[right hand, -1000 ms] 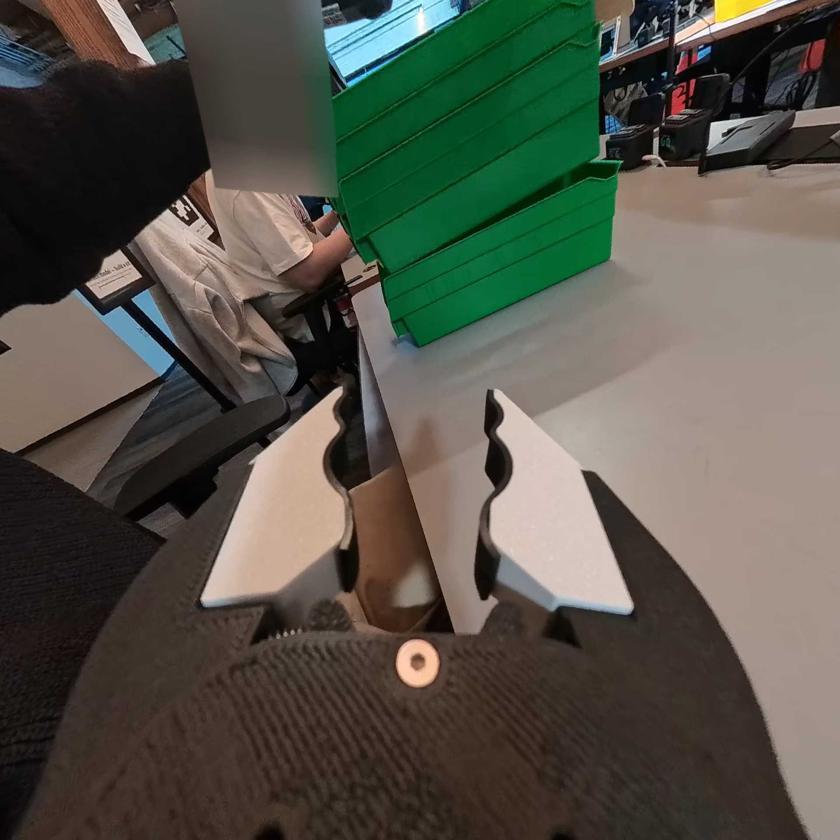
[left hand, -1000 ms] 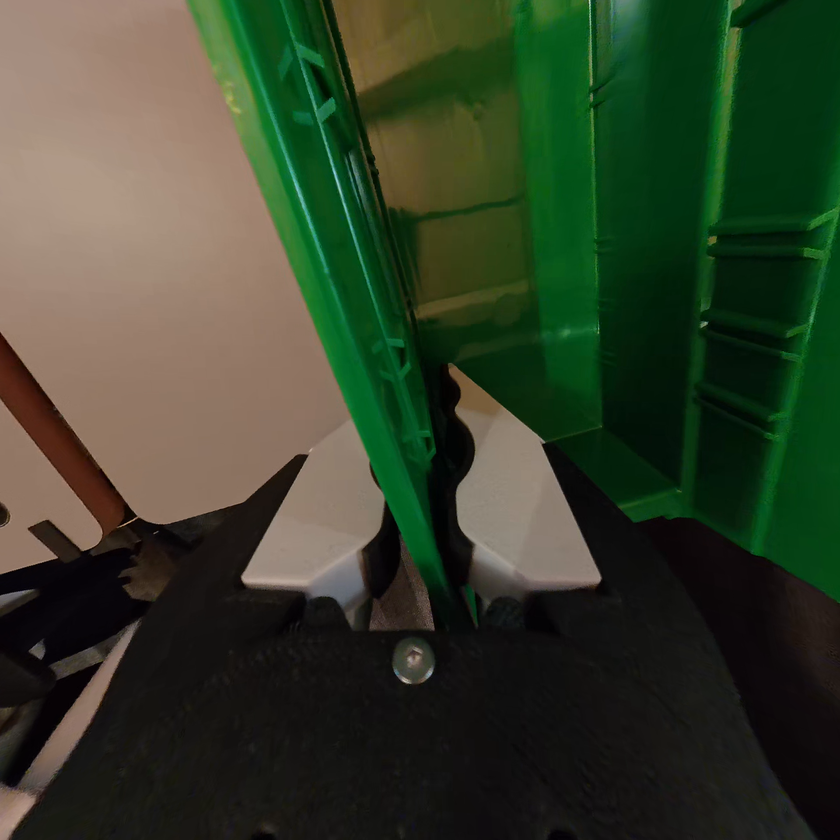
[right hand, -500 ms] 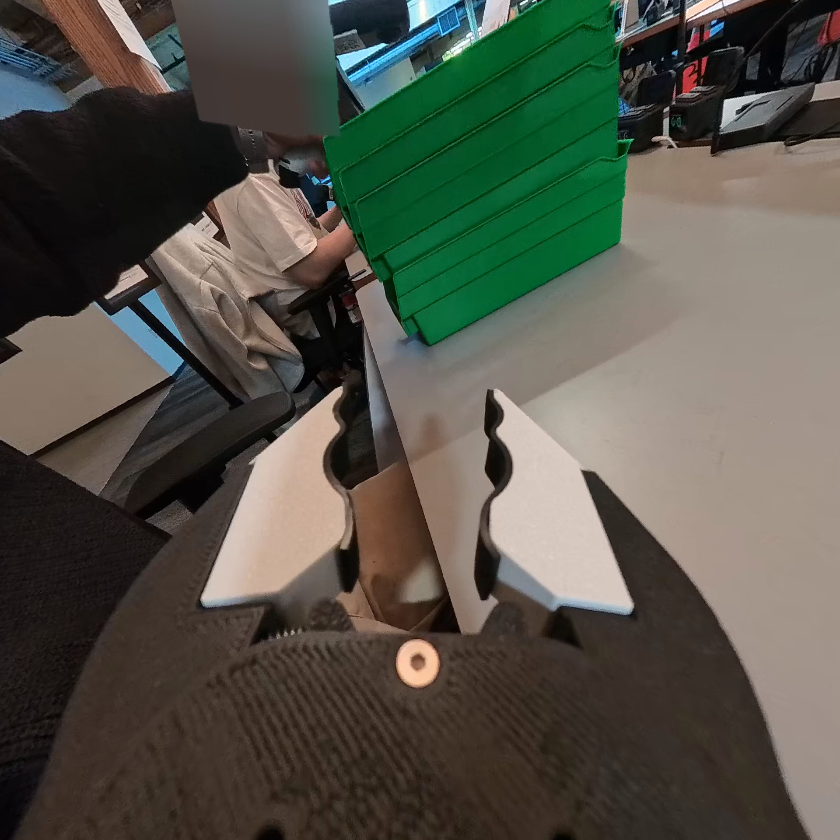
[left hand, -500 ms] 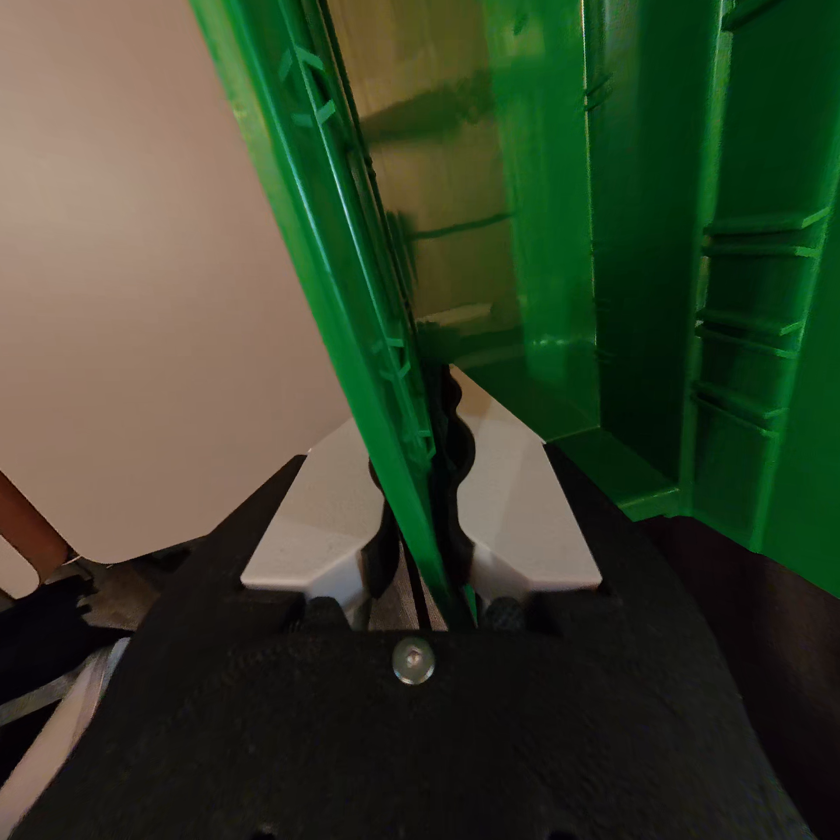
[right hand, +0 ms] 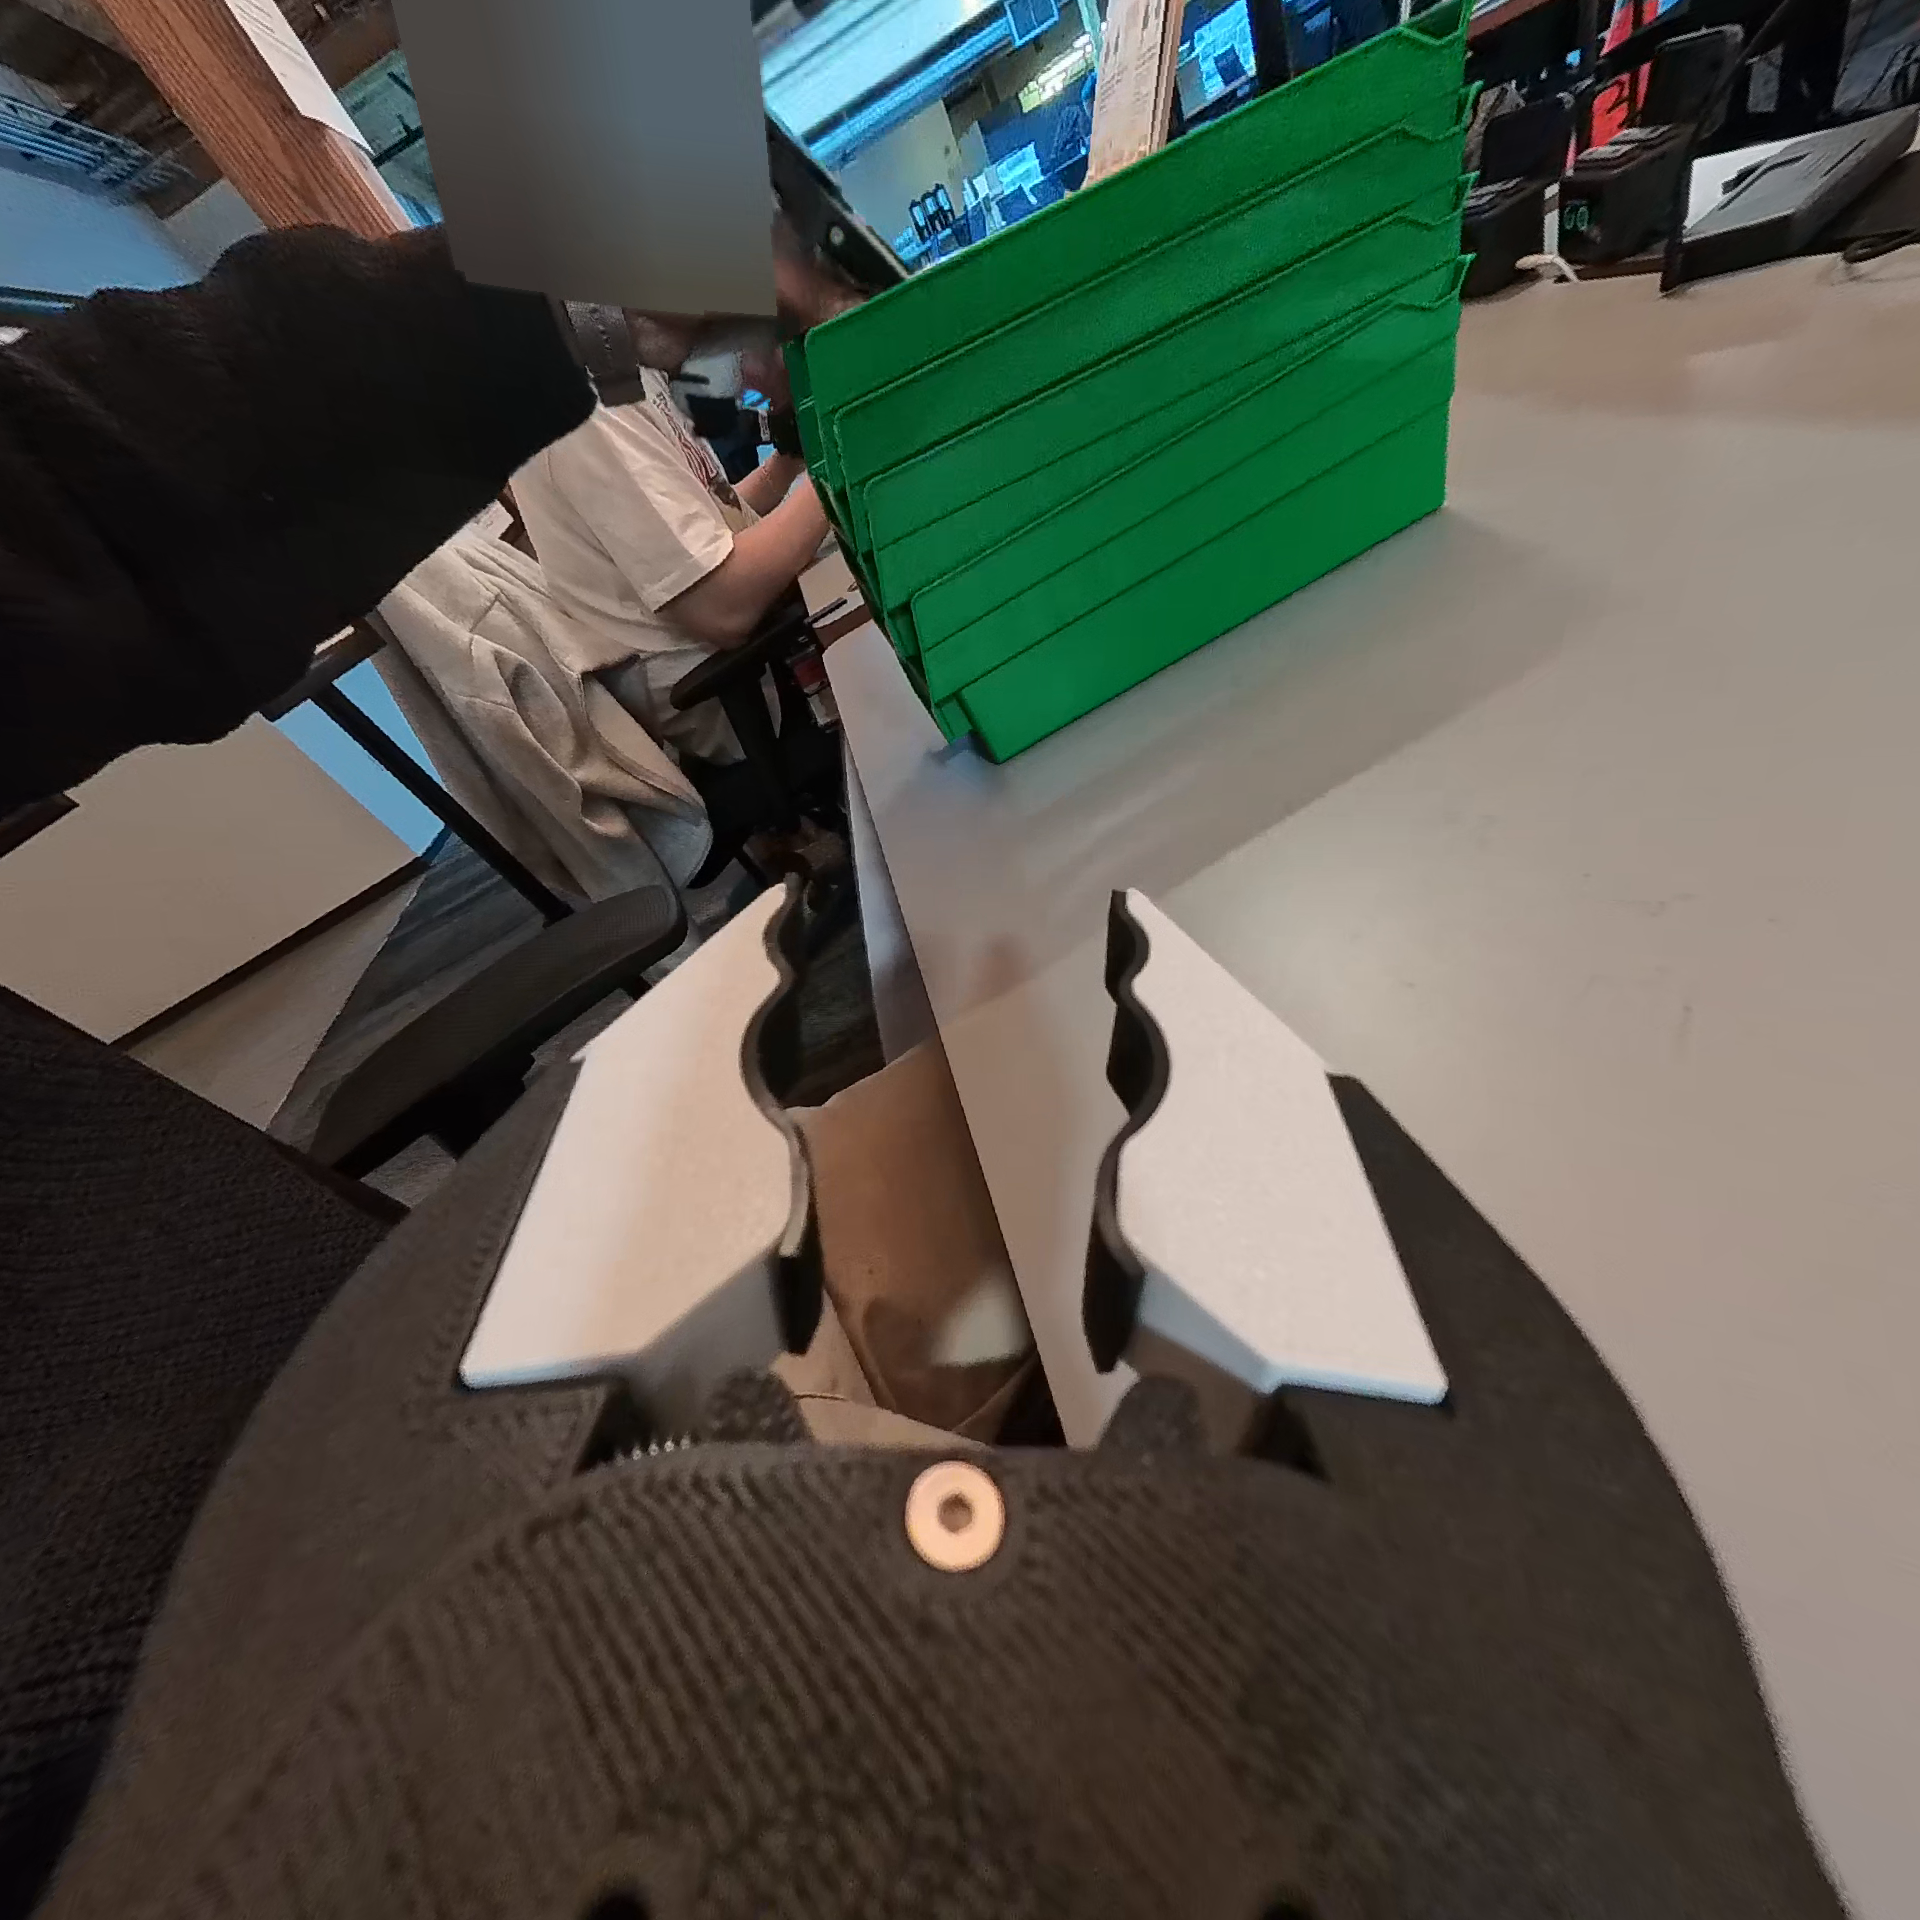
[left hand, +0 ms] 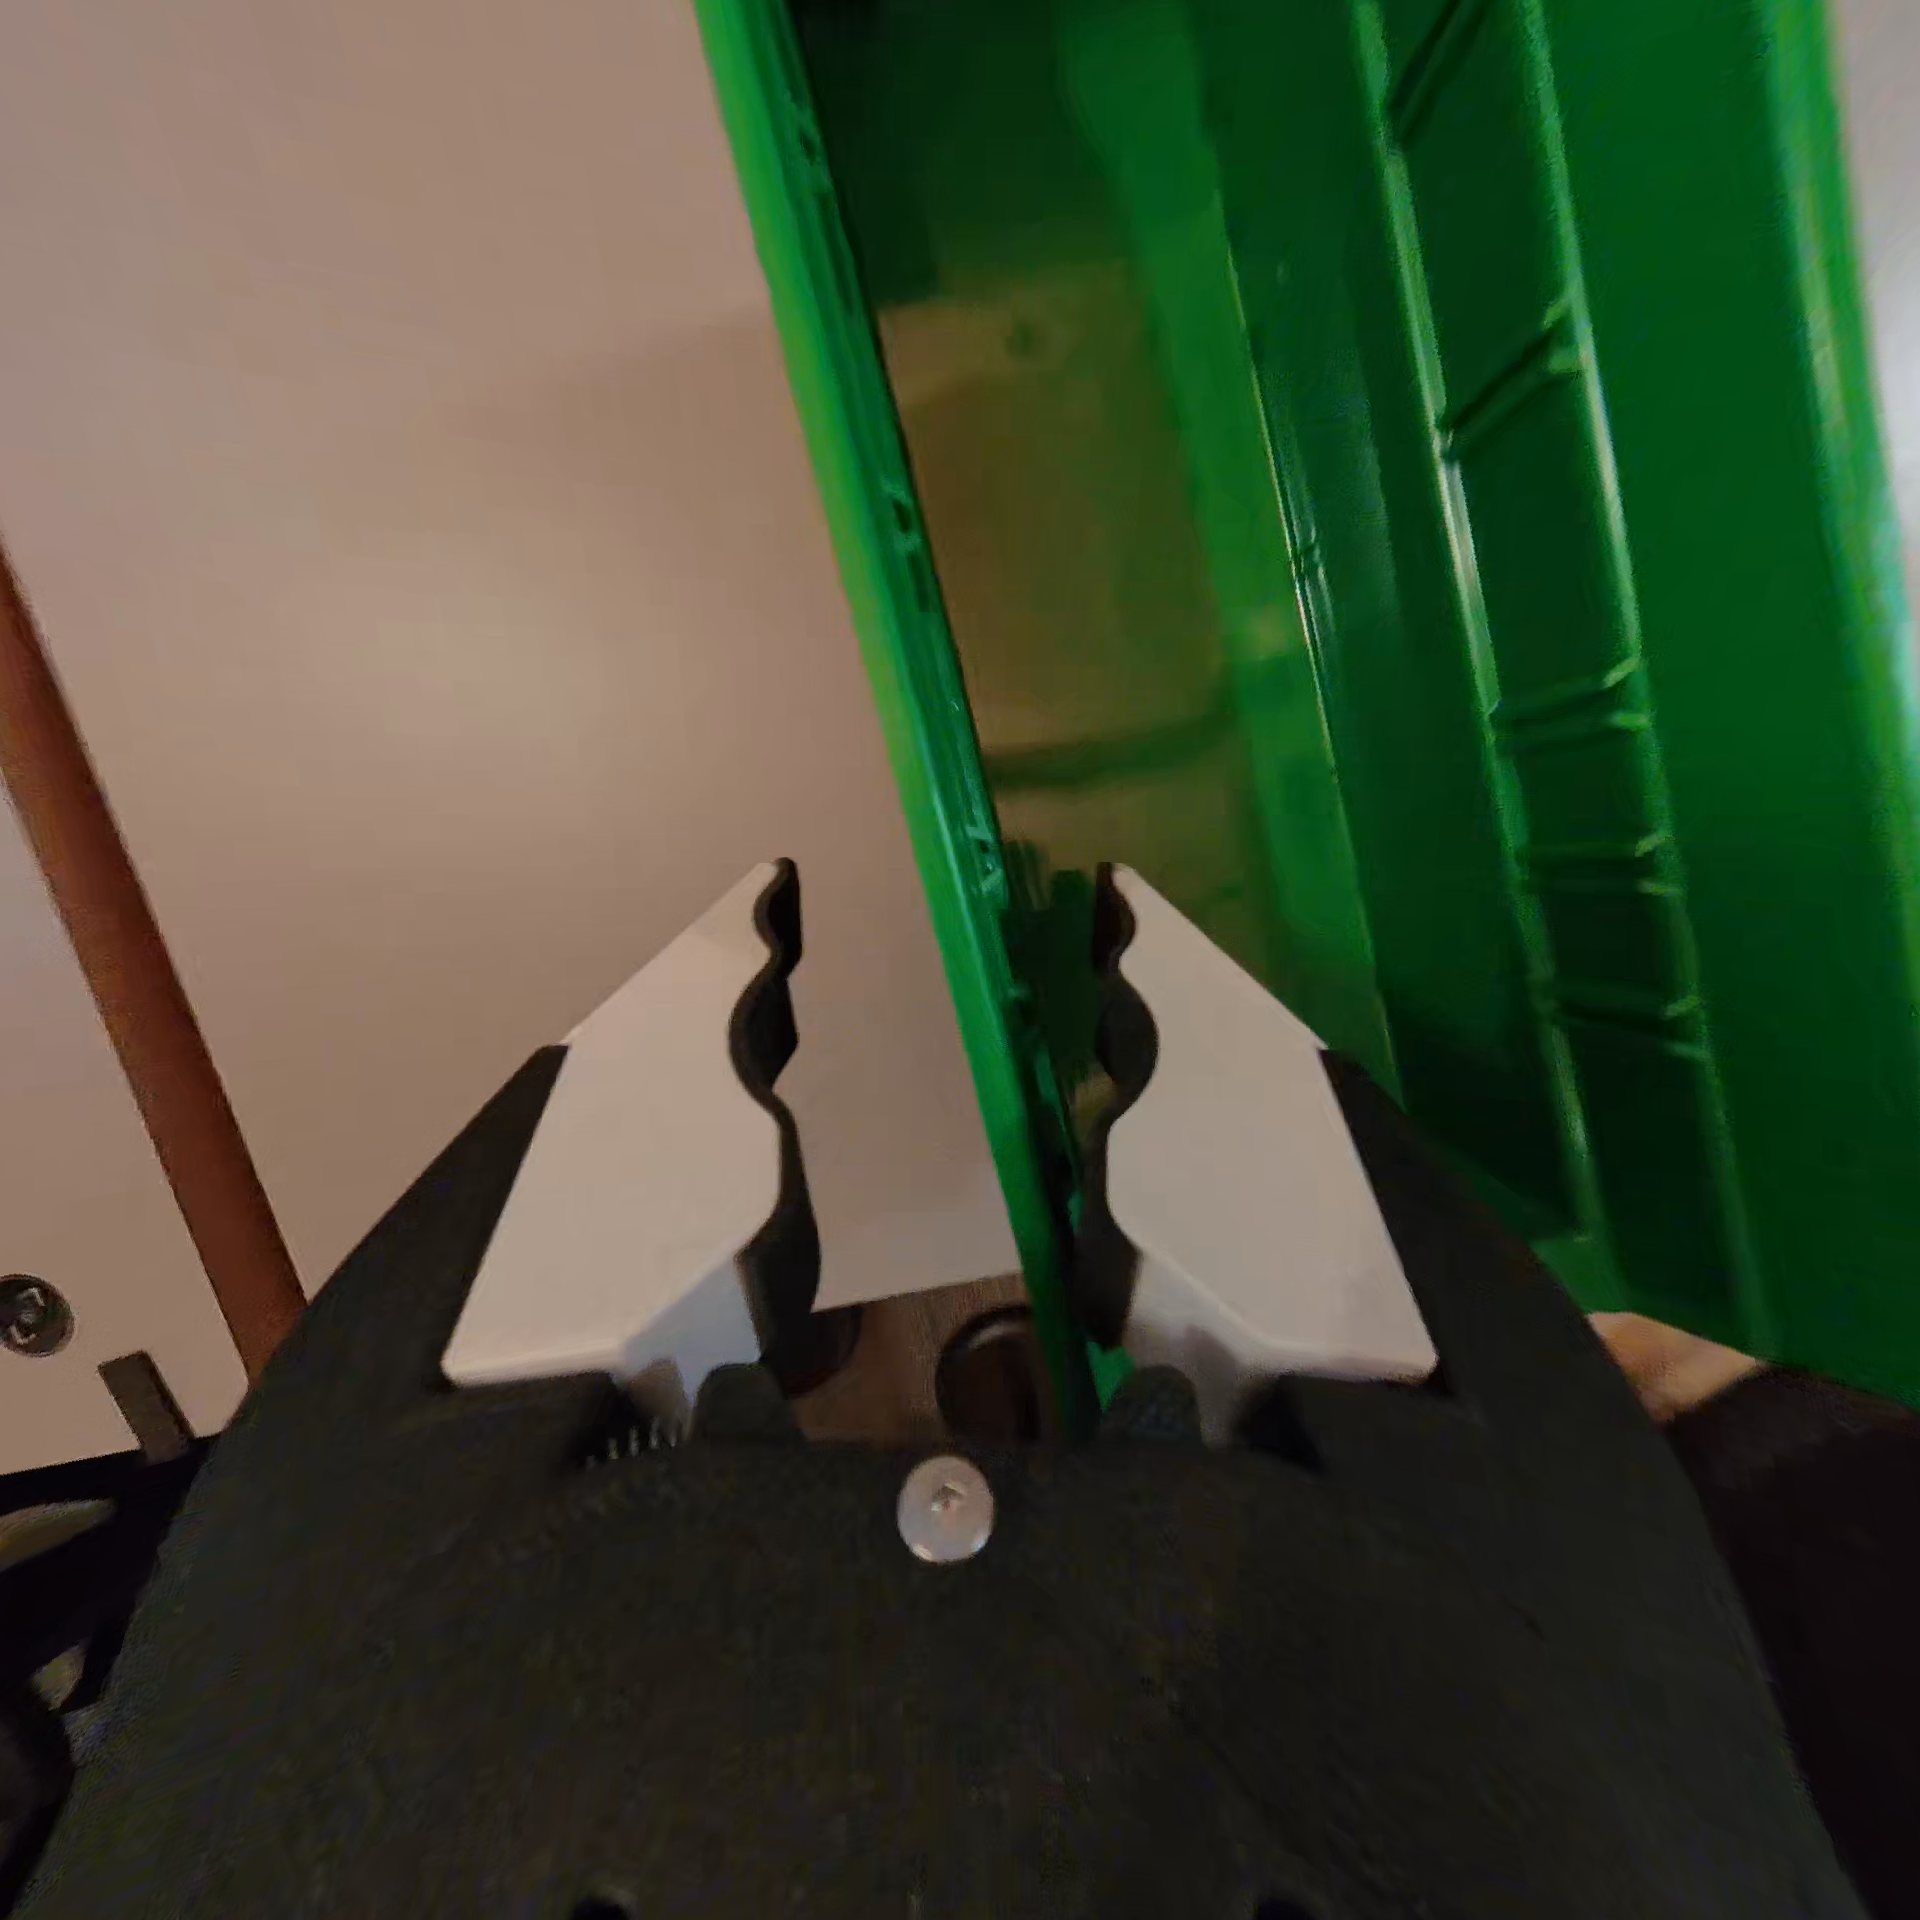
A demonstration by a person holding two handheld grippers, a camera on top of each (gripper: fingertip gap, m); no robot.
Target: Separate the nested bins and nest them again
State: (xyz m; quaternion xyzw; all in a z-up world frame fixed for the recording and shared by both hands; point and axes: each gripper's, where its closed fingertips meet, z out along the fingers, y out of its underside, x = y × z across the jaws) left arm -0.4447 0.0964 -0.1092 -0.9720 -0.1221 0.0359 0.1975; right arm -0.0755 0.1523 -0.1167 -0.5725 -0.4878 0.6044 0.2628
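The left gripper (left hand: 945, 1039) is seen pointed forward along the end of the green bins, with its jaws spread wide. The thin green bin wall (left hand: 894, 582) runs between the two white fingers (left hand: 644, 1143), close against the inner black pad of the right-hand finger and clear of the left-hand one, so nothing is clamped. Past the wall, the glossy inside of a bin (left hand: 1091, 520) and a ribbed rim (left hand: 1558, 727) are visible. A black sleeve (right hand: 239, 488) is seen reaching toward the stack in the right wrist view.

The right gripper (right hand: 951, 1039) is held low over the near edge of the grey table (right hand: 1558, 935), angled toward the stack, its jaws also wide apart and empty.

One nested stack of green bins (right hand: 1143, 468) stands on the table near its far left edge, well apart from the right gripper. About six stepped rims can be counted in it, all sitting level. A seated person in a white shirt (right hand: 644, 520) is visible beyond the table.
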